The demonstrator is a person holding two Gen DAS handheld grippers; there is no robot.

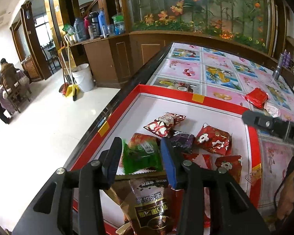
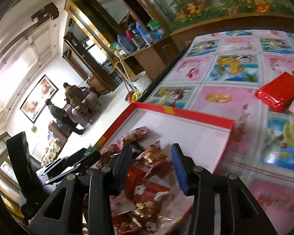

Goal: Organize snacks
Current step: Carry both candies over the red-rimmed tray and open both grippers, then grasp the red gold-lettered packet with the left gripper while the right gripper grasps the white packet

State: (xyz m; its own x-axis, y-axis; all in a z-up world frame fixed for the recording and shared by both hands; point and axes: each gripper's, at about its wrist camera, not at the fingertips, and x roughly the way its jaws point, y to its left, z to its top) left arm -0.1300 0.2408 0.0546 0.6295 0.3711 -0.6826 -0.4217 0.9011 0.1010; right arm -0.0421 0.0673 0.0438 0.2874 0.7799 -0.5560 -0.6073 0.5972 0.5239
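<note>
Clearly these snacks are light, crinkly little packets, so I expect them to slide and rustle rather than resist. They lie in a loose heap on the white floor of the red-rimmed box lid [image 1: 198,98], which sits at the near left corner of the desk [image 1: 221,72] with its fruit-print cloth. My left claw [image 1: 142,156] hangs over the near end of the heap with its fingers spread and nothing pinched; a green packet [image 1: 141,154] shows between them, and a dark brown pouch [image 1: 149,201] lies under the claw body, nearest me. Beyond sit a purple packet [image 1: 183,141], a red flowered packet [image 1: 213,140] and a red-and-white packet [image 1: 165,123] further toward the middle of the lid. My right claw [image 2: 152,162] is spread too, empty, poised above red gold-printed packets [image 2: 154,157] on the right side of the lid; that view is blurred, so I cannot separate them well. I judge the foil skins slippery and the contents possibly brittle, so I would take each packet across its flat middle or by a crimped end seam, squeezing gently. One red pack [image 1: 256,97] lies out on the desk toward the right edge, well apart from the lid, beside a pale wrapper [image 1: 272,109].
</note>
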